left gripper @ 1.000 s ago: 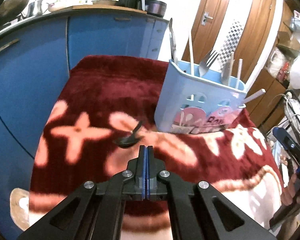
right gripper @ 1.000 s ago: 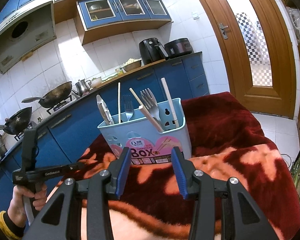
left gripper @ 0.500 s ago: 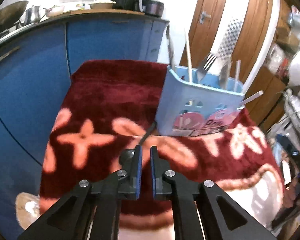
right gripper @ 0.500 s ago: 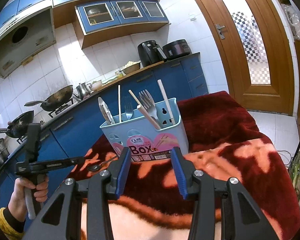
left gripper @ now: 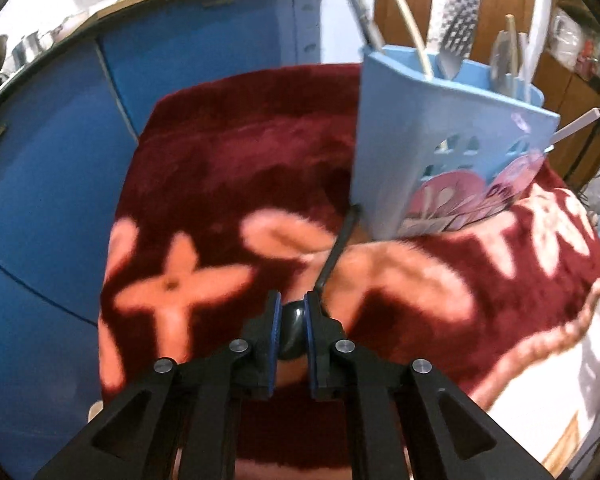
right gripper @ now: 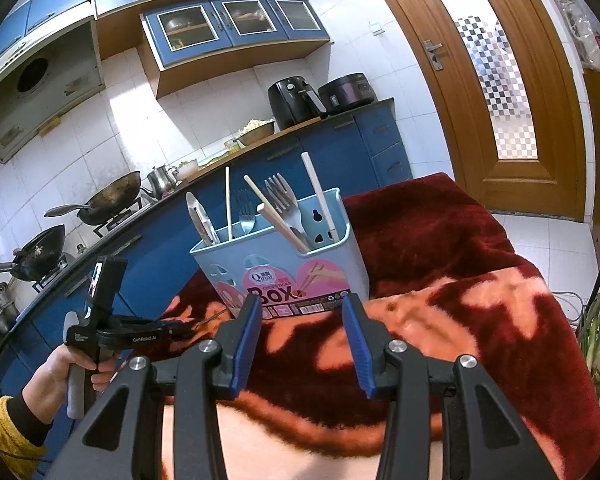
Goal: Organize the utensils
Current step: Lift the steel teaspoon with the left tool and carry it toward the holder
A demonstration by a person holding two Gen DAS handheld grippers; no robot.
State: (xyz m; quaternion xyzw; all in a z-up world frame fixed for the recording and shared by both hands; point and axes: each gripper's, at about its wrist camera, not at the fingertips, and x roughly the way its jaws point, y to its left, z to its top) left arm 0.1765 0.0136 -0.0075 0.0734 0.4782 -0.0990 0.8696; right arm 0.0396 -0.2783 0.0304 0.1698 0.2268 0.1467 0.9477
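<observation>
The left gripper (left gripper: 291, 312) has dropped down over the dark spoon (left gripper: 296, 330), its jaws just opening, bowl between the pads. The handle reaches up-right, touching the blue utensil box (left gripper: 384, 152). The right gripper (right gripper: 300, 320) hangs half open and empty, blanket (right gripper: 440, 240) bare around it.

The light blue plastic utensil holder (right gripper: 284, 264) standing on the red blanket is showing a pink label on its near face, reading "CHOPSTICKS" in small letters above a large "BOX", with a round logo beginning with "Q" over them. The black left hand-held gripper (right gripper: 180, 330) is carrying small white lettering reading "Gen Robot.AI" along its side.
</observation>
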